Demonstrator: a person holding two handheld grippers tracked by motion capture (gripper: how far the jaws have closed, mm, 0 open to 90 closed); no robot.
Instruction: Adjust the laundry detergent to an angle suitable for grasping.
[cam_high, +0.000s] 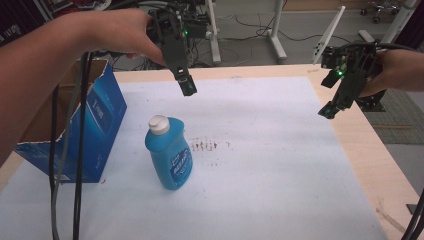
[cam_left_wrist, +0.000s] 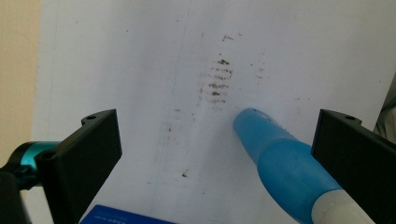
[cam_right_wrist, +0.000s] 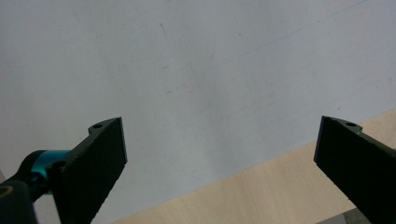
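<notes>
A blue plastic bottle (cam_high: 170, 152) with a white cap stands upright on the white sheet (cam_high: 260, 165), left of centre. My left gripper (cam_high: 186, 85) hangs in the air above and behind the bottle, jaws open and empty. From the left gripper view the bottle (cam_left_wrist: 285, 168) lies between the two jaws but well below them. Over the table's right edge, my right gripper (cam_high: 331, 109) is held up, open, with nothing in it. Its own view looks down on the white sheet (cam_right_wrist: 196, 79) and a strip of bare wood (cam_right_wrist: 261, 196).
An open blue cardboard box (cam_high: 85, 125) stands at the left edge of the table, close to the bottle; its corner (cam_left_wrist: 126, 215) shows at the bottom of the left gripper view. Brown smudges (cam_high: 210, 146) mark the sheet beside the bottle. Black cables (cam_high: 75, 165) hang at the left.
</notes>
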